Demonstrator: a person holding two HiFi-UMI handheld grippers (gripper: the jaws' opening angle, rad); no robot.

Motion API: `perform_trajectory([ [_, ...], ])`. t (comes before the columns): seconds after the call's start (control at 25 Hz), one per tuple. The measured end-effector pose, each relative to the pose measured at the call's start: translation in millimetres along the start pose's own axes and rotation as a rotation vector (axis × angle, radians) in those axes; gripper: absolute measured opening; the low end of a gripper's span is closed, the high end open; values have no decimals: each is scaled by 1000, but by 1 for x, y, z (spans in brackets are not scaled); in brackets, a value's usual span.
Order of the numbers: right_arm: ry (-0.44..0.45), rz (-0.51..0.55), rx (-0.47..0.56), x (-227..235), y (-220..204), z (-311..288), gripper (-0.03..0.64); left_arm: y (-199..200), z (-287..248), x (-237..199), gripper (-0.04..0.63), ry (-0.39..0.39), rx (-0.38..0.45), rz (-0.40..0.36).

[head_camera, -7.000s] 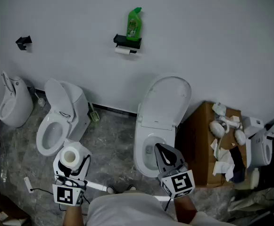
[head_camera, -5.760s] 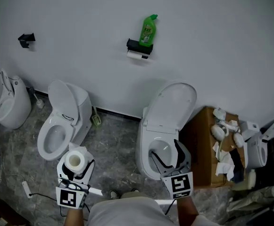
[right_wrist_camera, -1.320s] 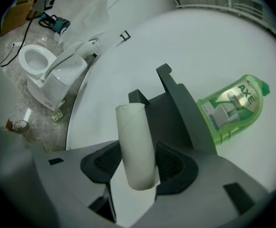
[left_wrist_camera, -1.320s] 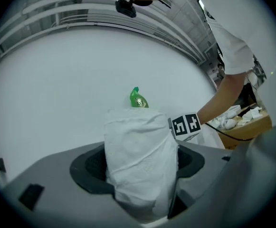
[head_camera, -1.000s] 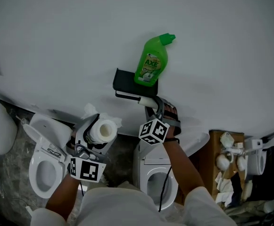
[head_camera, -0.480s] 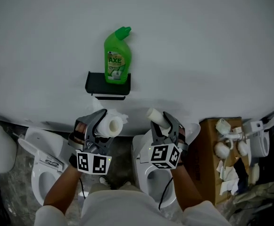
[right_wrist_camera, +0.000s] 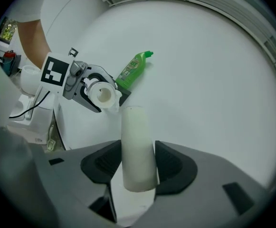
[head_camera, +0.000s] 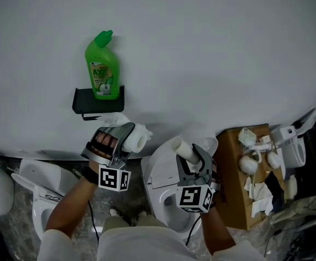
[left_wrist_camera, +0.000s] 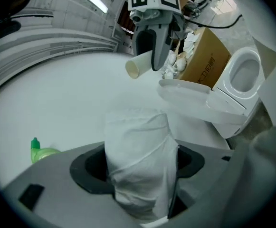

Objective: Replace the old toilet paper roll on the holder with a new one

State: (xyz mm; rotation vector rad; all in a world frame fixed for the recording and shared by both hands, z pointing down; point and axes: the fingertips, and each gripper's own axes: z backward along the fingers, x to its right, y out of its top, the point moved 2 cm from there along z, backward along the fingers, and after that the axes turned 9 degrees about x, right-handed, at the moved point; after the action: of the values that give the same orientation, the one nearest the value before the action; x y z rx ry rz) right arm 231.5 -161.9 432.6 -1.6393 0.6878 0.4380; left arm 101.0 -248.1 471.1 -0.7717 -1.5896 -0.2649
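With the new roll (left_wrist_camera: 138, 160) tight in your left gripper (head_camera: 122, 140) and the old tube (right_wrist_camera: 138, 151) in your right gripper (head_camera: 193, 161), bumping the holder (head_camera: 84, 103) could topple the green bottle (head_camera: 104, 69).

Green bottle (head_camera: 104, 67) against the wall; cardboard box (head_camera: 231, 193) beside a toilet (head_camera: 159, 172).

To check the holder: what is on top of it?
A green bottle stands on the holder. Its top under the bottle is covered; the new roll hides part of the rod below.
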Motion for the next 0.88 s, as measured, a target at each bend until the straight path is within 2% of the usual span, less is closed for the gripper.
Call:
perform_trajectory([
  [0.16,-19,-23,-13,8,-12,11,212,22,-22,2,342,-36,43,-116],
  [0.24,-30,-32,-15,12,-15,15,212,39,-34,6,342,-43,89,-197],
  [0.32,-34,-41,-13,15,-16,16,212,45,-47,12,342,-59,100,-279],
  [0.56,-11,-61,0,12,-20,16,212,9,-72,5,342,-83,-72,-402],
  [0.64,1,-69,4,10,-21,15,212,-3,-75,1,342,-86,-115,-419],
  [0.88,16,-74,19,9,-19,15,212,-28,-71,-3,342,-85,-194,-348],
])
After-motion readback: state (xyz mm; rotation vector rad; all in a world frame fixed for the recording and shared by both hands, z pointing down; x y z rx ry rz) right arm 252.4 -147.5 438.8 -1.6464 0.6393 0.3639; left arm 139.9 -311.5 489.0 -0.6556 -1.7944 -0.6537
